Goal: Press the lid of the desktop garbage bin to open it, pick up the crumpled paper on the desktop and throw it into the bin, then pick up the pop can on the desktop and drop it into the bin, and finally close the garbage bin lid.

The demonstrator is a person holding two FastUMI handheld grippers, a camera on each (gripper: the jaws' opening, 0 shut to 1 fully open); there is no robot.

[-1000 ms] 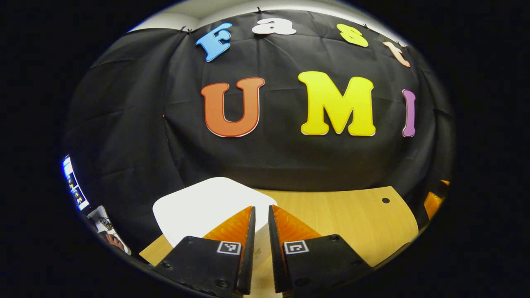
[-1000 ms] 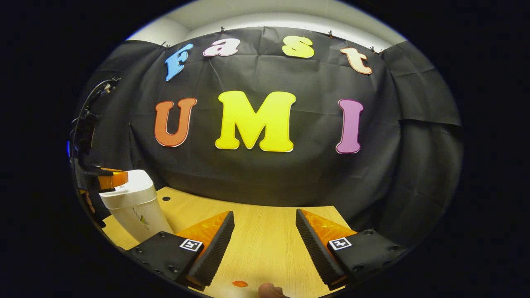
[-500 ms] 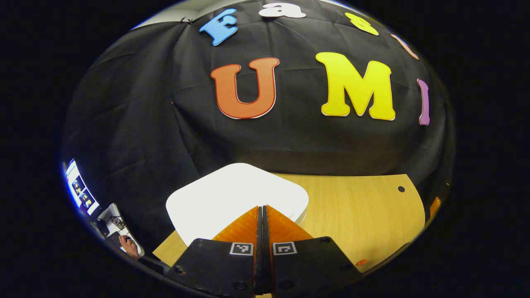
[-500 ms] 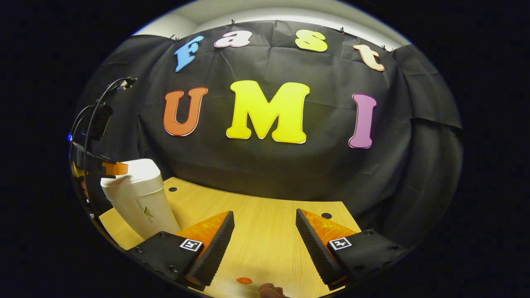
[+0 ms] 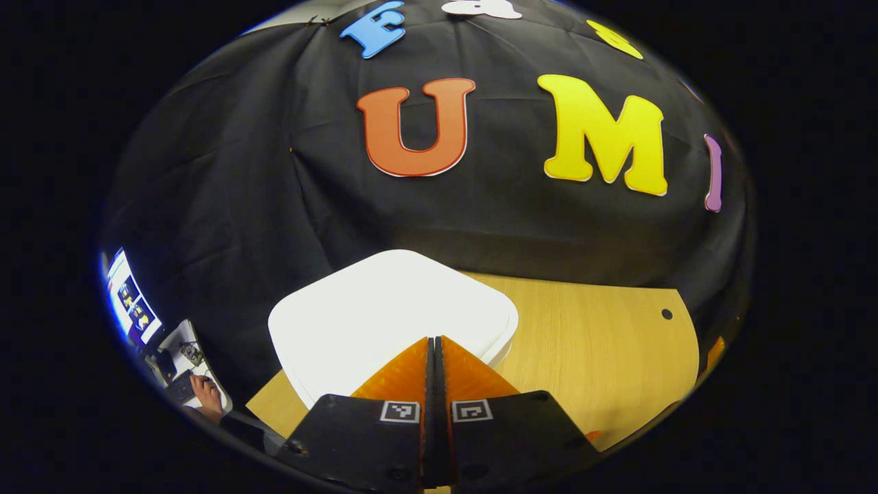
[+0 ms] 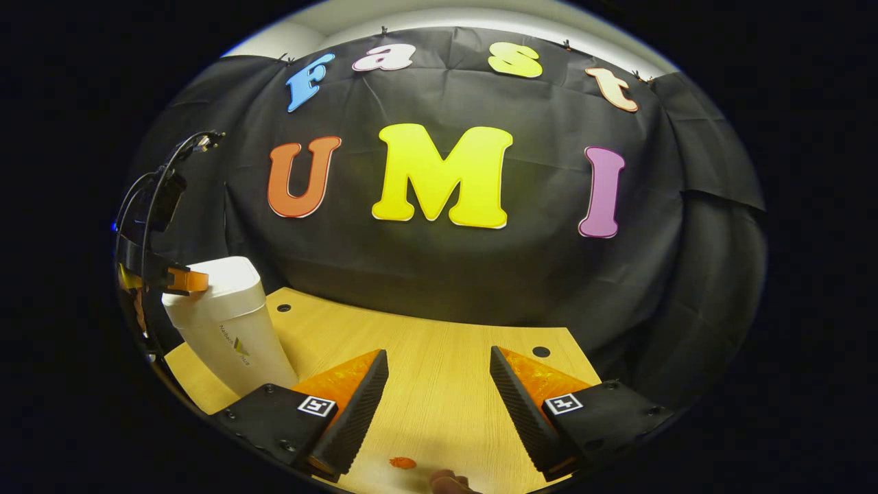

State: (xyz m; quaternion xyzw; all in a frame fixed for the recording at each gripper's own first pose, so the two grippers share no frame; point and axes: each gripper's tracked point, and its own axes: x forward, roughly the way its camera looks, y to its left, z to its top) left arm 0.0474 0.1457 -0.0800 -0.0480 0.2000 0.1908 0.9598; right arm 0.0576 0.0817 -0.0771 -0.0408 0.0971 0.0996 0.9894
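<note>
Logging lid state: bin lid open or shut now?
Shut. The lid lies flat on the bin, no gap visible; the left gripper, jaws together, is over it.

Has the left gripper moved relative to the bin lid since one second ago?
Yes. The left gripper came forward and down over the white bin lid, and its fingers went from apart to shut.

Wide-apart right tool (image 6: 439,374) above table (image 6: 439,412)
</note>
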